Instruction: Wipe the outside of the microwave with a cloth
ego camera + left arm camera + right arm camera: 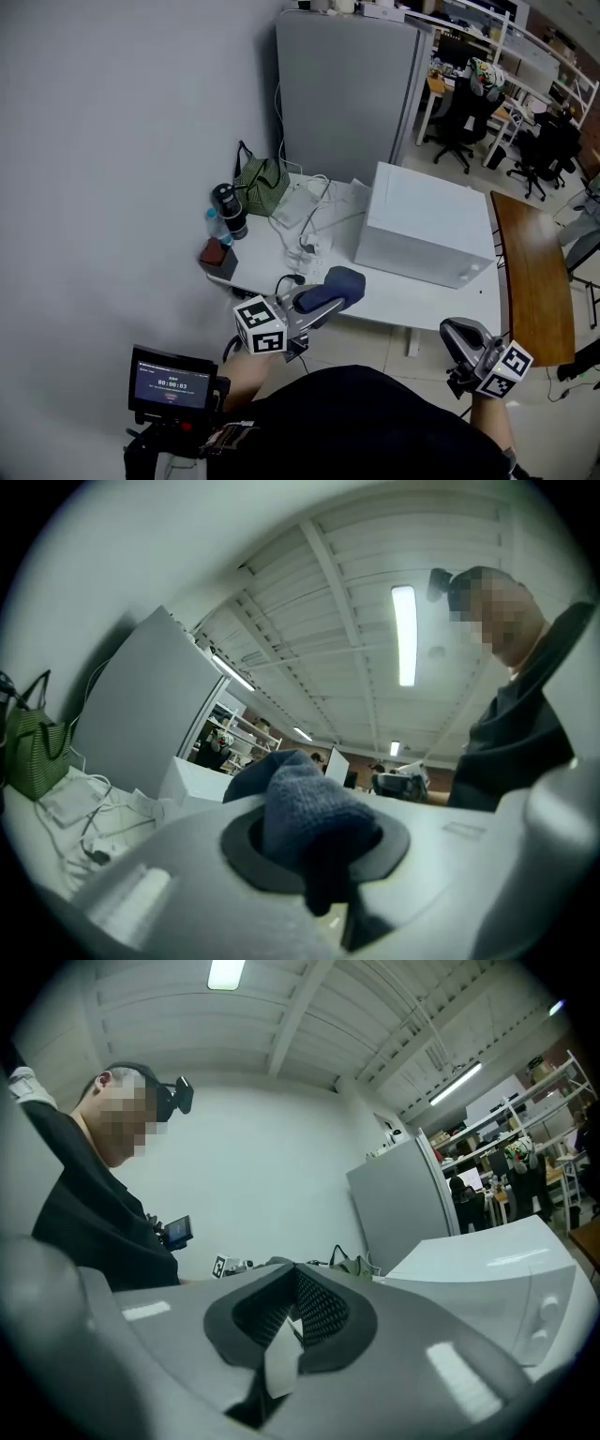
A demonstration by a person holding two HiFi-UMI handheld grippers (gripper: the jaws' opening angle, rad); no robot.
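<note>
Cloth is pinched in left tongs, raised ready to wipe the white microwave sitting ahead on the bench; right tongs closed, empty, spare.

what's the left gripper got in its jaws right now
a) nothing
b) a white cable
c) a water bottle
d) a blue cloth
d: in the left gripper view, the left gripper has its jaws closed on a blue cloth, which bunches up out of them.
</note>
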